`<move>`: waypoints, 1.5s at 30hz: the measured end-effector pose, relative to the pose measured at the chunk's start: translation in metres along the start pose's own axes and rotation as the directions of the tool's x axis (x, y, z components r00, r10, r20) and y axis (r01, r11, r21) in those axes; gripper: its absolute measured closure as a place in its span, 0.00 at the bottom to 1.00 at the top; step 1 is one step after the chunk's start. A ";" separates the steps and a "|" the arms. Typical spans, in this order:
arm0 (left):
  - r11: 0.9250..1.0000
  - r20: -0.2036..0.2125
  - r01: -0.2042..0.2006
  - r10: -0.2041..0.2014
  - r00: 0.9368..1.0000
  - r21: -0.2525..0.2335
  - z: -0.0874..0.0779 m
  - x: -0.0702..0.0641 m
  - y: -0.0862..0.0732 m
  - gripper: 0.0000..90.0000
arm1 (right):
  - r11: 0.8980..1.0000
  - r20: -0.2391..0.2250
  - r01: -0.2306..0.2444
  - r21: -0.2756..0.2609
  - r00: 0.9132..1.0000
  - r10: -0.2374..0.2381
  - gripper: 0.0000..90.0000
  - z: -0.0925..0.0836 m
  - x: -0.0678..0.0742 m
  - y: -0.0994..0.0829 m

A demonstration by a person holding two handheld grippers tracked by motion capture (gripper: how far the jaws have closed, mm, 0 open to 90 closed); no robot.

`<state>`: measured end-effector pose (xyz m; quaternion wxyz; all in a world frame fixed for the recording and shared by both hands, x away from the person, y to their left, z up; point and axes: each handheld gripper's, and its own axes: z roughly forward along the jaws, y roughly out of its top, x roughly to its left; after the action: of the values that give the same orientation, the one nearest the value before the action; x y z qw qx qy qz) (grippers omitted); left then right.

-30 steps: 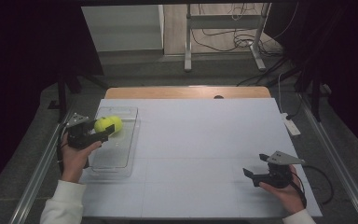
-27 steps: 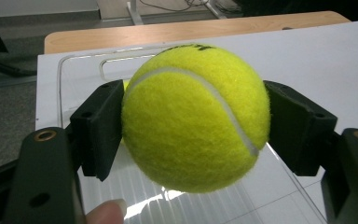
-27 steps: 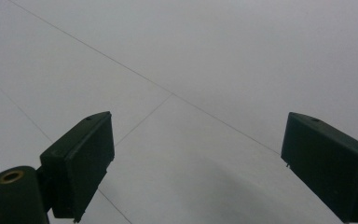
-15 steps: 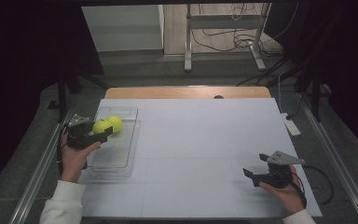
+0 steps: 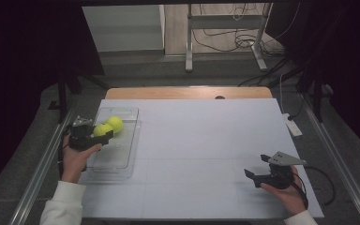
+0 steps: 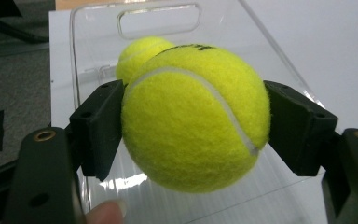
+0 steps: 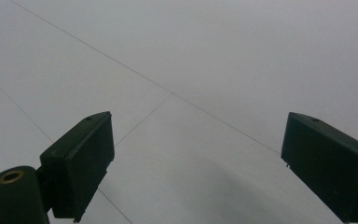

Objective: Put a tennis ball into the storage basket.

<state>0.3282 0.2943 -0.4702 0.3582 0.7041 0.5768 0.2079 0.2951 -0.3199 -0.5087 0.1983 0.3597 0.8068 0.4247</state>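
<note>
Counter (image 5: pixel 206 140) — white, gridded, wooden strip at the far edge.

Tray (image 5: pixel 122 157) — clear plastic, along the left edge, handle slot at its far end.

Ball (image 5: pixel 102 130) — yellow tennis ball, clenched between the jaws of your left tongs (image 5: pixel 104 134), held over the tray's far half. In the left gripper view the ball (image 6: pixel 196 116) is squeezed from both sides by the tongs (image 6: pixel 193 128).

Second ball (image 5: pixel 115 123) — in the tray's far end, just behind the held one.

Right tongs (image 5: pixel 252 175) — near the right front corner, jaws spread, nothing between them; counter beneath.

High view overlooks table (image 5: pixel 206 140); gripper views sit close.
</note>
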 end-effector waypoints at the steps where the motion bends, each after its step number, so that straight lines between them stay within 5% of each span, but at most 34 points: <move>1: 1.000 -0.002 -0.001 0.001 1.000 0.009 0.001 0.000 0.000 0.29 | 1.000 0.000 0.000 0.000 1.000 0.000 0.11 0.000 0.000 0.000; 20: 0.991 -0.021 -0.015 0.018 1.000 0.136 0.014 0.000 -0.004 0.29 | 1.000 -0.002 0.001 0.003 1.000 -0.001 0.11 0.000 0.000 0.000; 37: 0.989 -0.027 -0.008 0.012 1.000 0.146 0.015 0.003 -0.005 0.28 | 1.000 -0.002 0.001 0.003 1.000 -0.001 0.11 0.000 0.000 0.000; 45: 0.996 -0.023 0.008 -0.006 1.000 0.092 0.007 0.002 -0.001 0.18 | 1.000 -0.005 0.000 0.003 1.000 0.000 0.11 0.001 0.000 0.000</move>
<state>0.3329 0.2946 -0.4752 0.3193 0.7156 0.5923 0.1877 0.2951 -0.3194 -0.5092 0.1959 0.3587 0.8080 0.4244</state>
